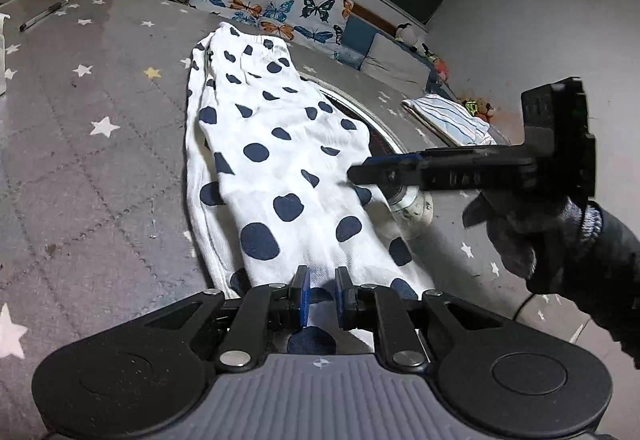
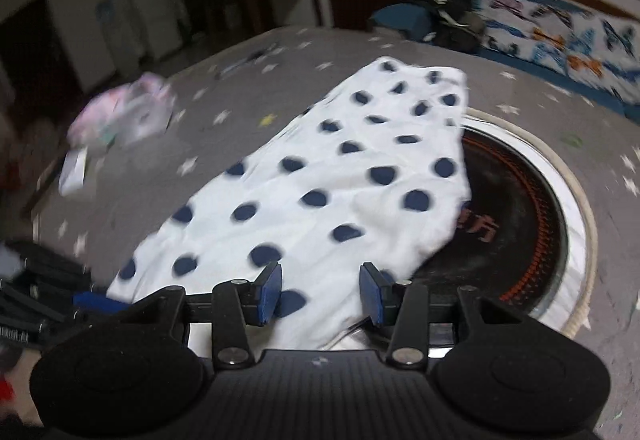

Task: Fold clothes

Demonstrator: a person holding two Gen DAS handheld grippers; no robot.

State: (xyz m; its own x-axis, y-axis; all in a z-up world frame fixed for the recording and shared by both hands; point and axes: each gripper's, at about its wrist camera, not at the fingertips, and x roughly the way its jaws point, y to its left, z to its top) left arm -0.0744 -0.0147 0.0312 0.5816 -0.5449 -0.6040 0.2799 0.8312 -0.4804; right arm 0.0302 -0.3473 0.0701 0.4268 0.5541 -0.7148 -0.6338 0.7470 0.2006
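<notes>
A white garment with dark blue dots (image 1: 280, 160) lies spread on the surface (image 1: 100, 160), which is covered by a grey cloth with small stars. One side of the garment lies over a round recessed burner with a metal ring (image 2: 560, 200) that is set into the surface.

The left claw (image 1: 322, 296) is at the near end of the garment. Its blue pads (image 1: 305, 296) stand close together, with only a narrow gap, and white fabric is between them; the claw appears to pinch this near edge.

The right claw (image 2: 320, 292) is above the near edge of the same garment. Its jaws stand moderately apart, and the pads (image 2: 270, 292) press on nothing; the fabric only lies under them. In the left wrist view this claw (image 1: 360, 174) comes in from the right side, held by a gloved hand (image 1: 520, 232), and its tips are over the right edge of the garment.

Farther on the surface lie a pen (image 1: 44, 14) and a folded striped cloth (image 1: 448, 120). Behind the surface there is a cushion with a butterfly print (image 1: 272, 6). The right wrist view is blurred.
</notes>
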